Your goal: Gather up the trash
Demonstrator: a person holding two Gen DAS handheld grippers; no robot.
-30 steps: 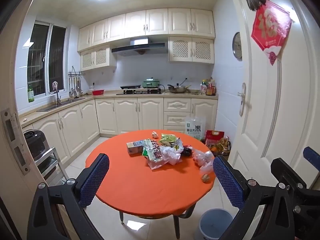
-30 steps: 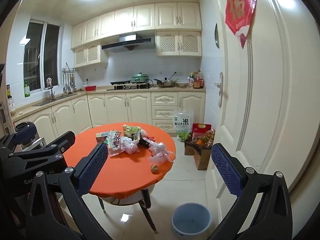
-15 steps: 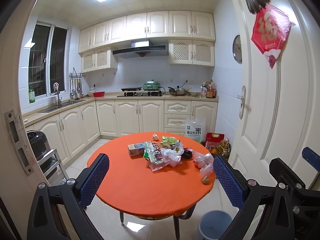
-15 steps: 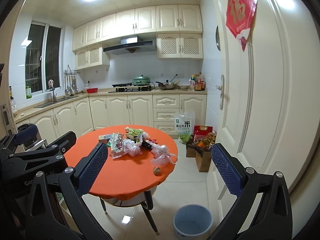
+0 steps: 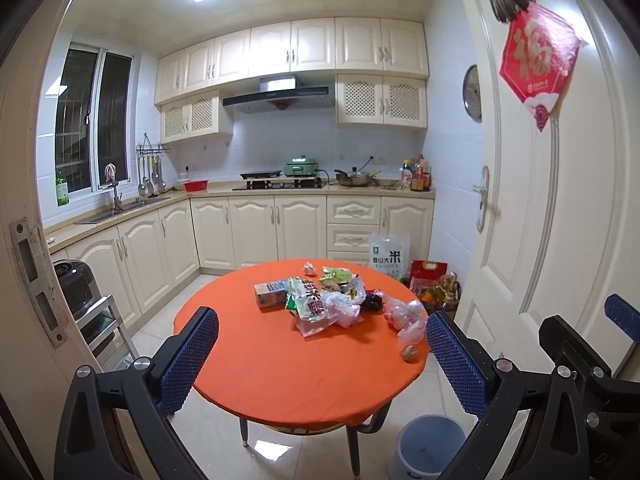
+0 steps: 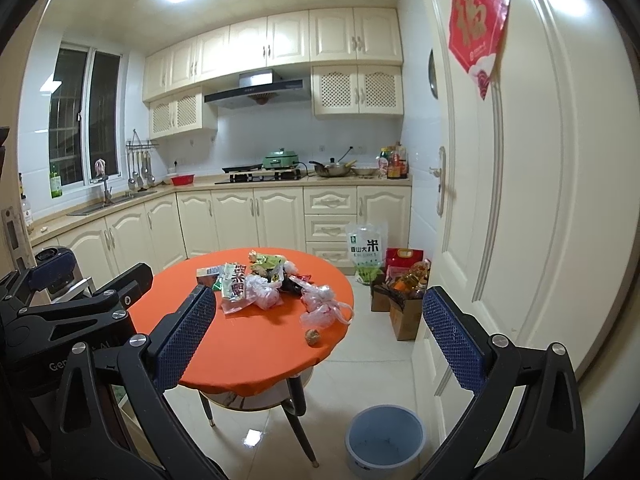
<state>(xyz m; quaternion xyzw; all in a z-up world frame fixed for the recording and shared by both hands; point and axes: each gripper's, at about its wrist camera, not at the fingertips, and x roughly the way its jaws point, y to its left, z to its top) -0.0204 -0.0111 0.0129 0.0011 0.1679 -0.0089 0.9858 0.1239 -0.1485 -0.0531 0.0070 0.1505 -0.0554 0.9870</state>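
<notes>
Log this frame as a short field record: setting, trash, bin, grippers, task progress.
setting: kitchen, round orange table
trash: wrappers, plastic bags, small carton, all on the table
bin: blue bucket on the floor beside the table, looks empty
left gripper: open, holds nothing
right gripper: open, holds nothing
progress: nothing collected yet

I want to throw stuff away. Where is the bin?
In both views the blue bin stands on the floor by the near right edge of the orange table, close to the white door.
</notes>
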